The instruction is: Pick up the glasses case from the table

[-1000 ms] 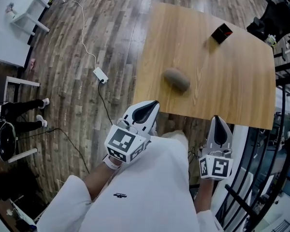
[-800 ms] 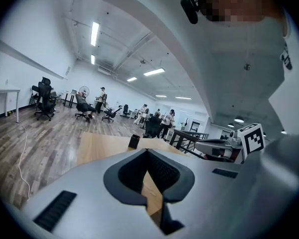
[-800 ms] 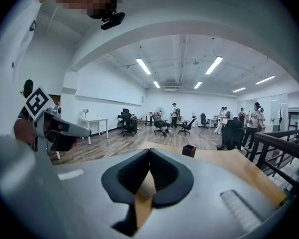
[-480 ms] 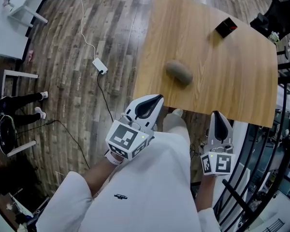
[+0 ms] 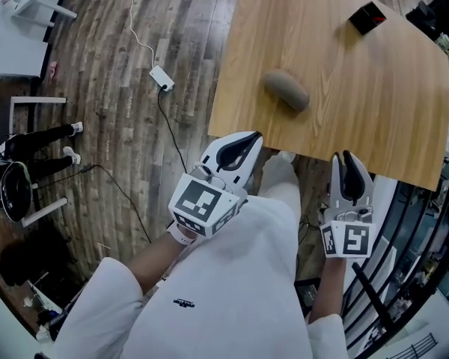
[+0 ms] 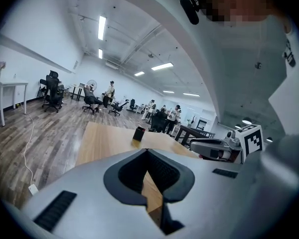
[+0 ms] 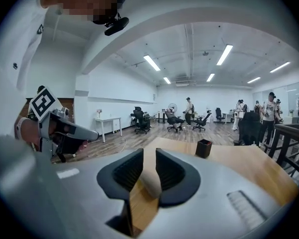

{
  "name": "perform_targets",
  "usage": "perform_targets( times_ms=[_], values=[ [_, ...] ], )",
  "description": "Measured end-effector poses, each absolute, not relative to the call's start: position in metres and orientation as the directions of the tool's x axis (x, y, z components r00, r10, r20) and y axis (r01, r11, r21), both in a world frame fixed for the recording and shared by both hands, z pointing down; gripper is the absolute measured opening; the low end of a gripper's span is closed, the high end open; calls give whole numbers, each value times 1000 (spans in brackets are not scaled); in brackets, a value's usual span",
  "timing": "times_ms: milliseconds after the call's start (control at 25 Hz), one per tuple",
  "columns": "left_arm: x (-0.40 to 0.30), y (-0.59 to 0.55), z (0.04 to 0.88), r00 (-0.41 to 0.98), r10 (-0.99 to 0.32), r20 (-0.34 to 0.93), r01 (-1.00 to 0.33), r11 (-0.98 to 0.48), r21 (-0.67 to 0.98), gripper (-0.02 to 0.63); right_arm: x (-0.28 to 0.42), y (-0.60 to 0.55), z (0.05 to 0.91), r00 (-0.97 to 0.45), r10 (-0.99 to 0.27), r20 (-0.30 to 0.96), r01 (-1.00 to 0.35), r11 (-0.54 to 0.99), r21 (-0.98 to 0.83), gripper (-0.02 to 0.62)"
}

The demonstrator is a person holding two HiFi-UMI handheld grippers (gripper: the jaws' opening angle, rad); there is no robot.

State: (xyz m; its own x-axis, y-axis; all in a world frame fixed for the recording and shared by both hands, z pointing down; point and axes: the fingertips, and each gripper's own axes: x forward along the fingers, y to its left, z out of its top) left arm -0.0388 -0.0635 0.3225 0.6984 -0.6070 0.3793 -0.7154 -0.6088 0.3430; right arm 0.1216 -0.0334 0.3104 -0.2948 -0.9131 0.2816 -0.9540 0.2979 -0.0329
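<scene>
Currently glasses case (image 5: 286, 90) lies on table (image 5: 374, 111); left gripper (image 5: 239, 146) at case's 7 o'clock, jaws pressed together; right gripper (image 5: 349, 172) at 5 o'clock, jaws just opening slightly, nothing between.

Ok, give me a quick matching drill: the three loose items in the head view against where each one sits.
1. grey-brown oval glasses case
2. small black open-topped box with red inside
3. white plug block on a cable

A. on the plank floor, left of the light wooden table
B. table's far right corner
C. table's near-left part

Pairs: 1-C, 2-B, 3-A
</scene>
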Motion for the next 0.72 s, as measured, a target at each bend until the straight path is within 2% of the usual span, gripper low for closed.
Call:
perform_targets(
  times_ms=[320, 720],
  values=[
    [-16, -87, 354, 674, -611, 415, -737, -594, 323, 6, 132, -62, 358, -354, -880, 317, -932, 360, -41, 165],
    [-1, -106, 409, 637, -608, 473, -768, -556, 319, 6, 137, -92, 428, -445, -817, 368, -889, 453, -69, 232]
  ],
)
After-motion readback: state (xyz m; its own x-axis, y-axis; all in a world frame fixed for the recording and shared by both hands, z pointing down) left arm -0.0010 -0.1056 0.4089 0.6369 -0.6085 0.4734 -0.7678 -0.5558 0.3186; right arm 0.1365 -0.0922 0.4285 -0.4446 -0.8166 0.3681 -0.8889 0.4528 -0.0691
